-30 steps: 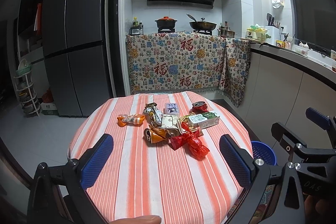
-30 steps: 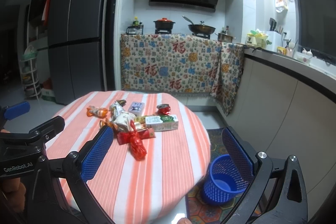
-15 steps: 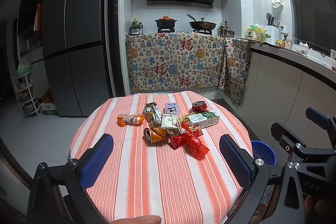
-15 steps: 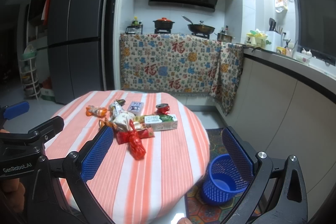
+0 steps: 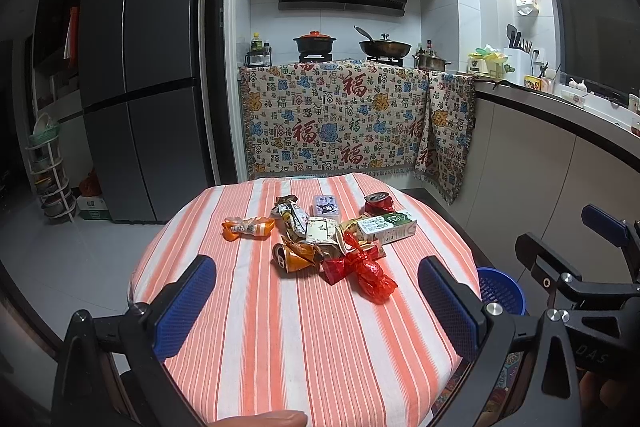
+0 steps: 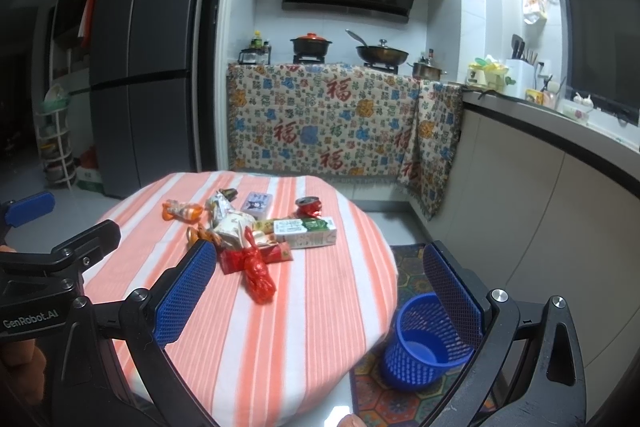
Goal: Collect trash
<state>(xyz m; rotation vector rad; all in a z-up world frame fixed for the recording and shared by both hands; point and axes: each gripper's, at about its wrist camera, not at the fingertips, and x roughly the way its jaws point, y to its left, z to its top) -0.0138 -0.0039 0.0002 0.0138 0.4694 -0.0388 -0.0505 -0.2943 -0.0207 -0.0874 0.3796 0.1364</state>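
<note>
1. On the far left, the left gripper (image 5: 316, 301) with blue padded fingers hangs low over the near edge of the round table with the orange and white striped cloth (image 5: 280, 347). Its jaws are wide apart and hold nothing. I think it waits there so it can reach straight ahead to the trash.
2. The trash sits in one heap in the middle of the table, well ahead of both grippers. At the heap's left lies a crumpled orange snack wrapper (image 5: 248, 227).
3. Next come a squashed orange drink can (image 5: 294, 255) lying on its side and a small card pack with a cartoon face (image 5: 327, 205).
4. Nearest to us is a twisted shiny red plastic wrapper (image 5: 362, 269). It looks light and crinkly, so it is probably the easiest first pick.
5. Behind it lie a white and green milk carton (image 5: 386, 227) on its side and a crushed red can (image 5: 378, 203).
6. The right gripper (image 6: 322, 289) is open and empty too.
7. On the floor, just right of the table, stands a blue plastic mesh bin (image 6: 426, 343). It is close by, so trash can be dropped in easily.
</note>
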